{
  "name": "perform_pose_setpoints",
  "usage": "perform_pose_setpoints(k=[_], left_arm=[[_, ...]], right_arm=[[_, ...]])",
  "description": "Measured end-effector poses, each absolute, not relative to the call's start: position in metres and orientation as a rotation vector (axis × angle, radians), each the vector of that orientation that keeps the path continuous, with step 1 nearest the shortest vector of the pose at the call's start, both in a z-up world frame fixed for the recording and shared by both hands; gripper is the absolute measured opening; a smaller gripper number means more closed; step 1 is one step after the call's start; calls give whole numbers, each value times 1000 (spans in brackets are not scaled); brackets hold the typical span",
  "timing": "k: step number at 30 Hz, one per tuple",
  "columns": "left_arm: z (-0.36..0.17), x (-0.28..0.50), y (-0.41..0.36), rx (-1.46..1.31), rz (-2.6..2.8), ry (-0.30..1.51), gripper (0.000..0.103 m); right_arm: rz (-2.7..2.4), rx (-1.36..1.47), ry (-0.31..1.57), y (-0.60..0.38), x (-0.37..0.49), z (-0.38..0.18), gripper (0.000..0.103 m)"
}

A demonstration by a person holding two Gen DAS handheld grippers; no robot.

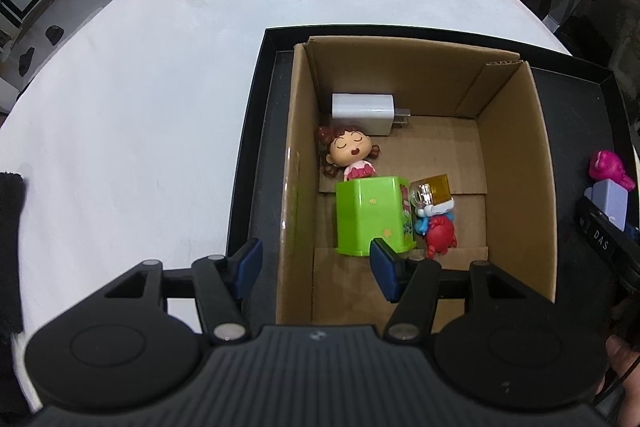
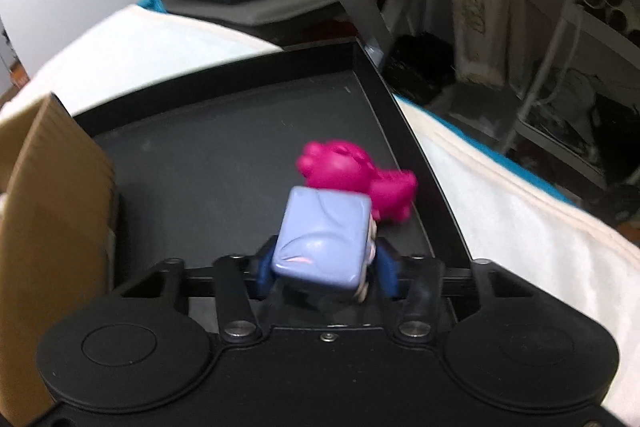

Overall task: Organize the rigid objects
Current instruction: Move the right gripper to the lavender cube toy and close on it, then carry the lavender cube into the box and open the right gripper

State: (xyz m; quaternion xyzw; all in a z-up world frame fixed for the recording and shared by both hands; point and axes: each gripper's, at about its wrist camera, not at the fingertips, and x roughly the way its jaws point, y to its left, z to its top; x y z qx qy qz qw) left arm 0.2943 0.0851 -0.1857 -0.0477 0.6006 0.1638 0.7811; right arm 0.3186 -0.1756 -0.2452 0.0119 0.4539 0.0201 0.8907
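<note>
"DAS" on black gripper body (image 1: 600, 247)

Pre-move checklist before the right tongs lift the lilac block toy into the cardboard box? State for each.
1. Right tongs closed on the lilac block toy: ok, blue pads sit against both its sides.
2. Grip firm enough to lift: cannot tell, the picture is blurred.
3. Pink toy clear of the block: cannot tell, it lies right behind it on the black tray, perhaps touching.
4. Free floor in the cardboard box: ok, the right half is bare.
5. Left tongs out of the way: not ok, they hang open over the box's near end, by the green container.
6. Box wall on the path: ok, seen at the left.
</note>
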Motion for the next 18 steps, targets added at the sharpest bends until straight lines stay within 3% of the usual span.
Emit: perform_pose_setpoints(k=[18], left_arm=[[-169,273,96,-178,331,1228,58]], right_arm=[[72,10,892,-181,294,-210,42]])
